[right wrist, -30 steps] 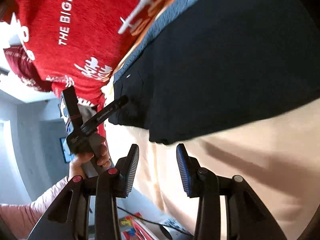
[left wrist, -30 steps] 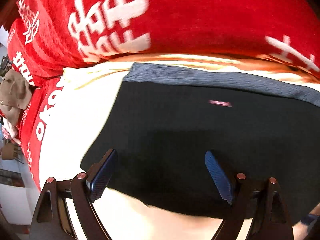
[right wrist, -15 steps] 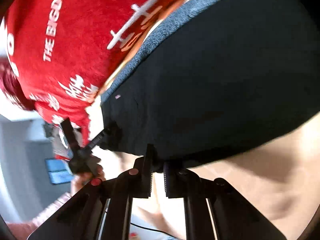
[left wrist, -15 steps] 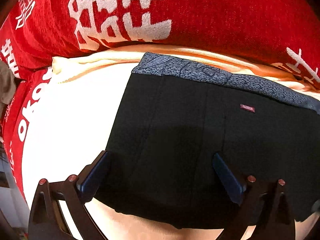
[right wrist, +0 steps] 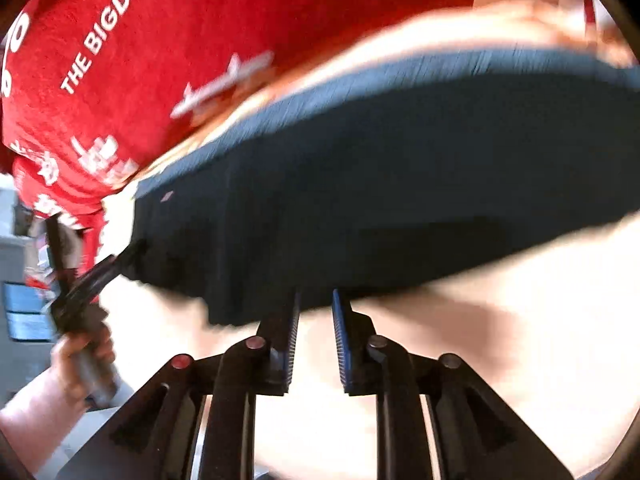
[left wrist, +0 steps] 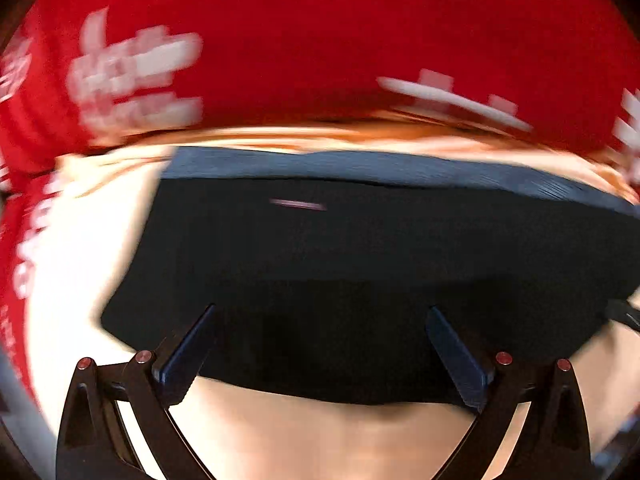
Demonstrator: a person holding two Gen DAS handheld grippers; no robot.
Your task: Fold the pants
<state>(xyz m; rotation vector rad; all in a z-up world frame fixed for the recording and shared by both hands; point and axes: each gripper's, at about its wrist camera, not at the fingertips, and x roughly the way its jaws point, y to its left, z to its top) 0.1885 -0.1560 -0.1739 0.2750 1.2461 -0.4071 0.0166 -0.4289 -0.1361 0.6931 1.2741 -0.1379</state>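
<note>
The black pants (left wrist: 360, 260) lie folded flat on a cream sheet (left wrist: 320, 432), their grey-blue waistband (left wrist: 360, 164) at the far side. My left gripper (left wrist: 320, 309) hovers over the near half of the pants, open wide, with nothing held. In the right wrist view the pants (right wrist: 400, 180) fill the middle. My right gripper (right wrist: 316, 300) sits at their near edge with a narrow gap; its jaws are opening and the pads press on nothing. The left gripper (right wrist: 128, 252), held by a hand (right wrist: 80, 352), points at the pants' left corner.
A red blanket (left wrist: 320, 40) with white lettering lies bunched along the far side of the sheet, also in the right wrist view as the red blanket (right wrist: 160, 60). Bare cream sheet (right wrist: 480, 340) extends to the near right. Room clutter shows at the far left.
The right gripper closed on the pants' near edge half a second ago; now its jaws have parted and it has lifted back. The left gripper widened and shifted sideways over the pants.
</note>
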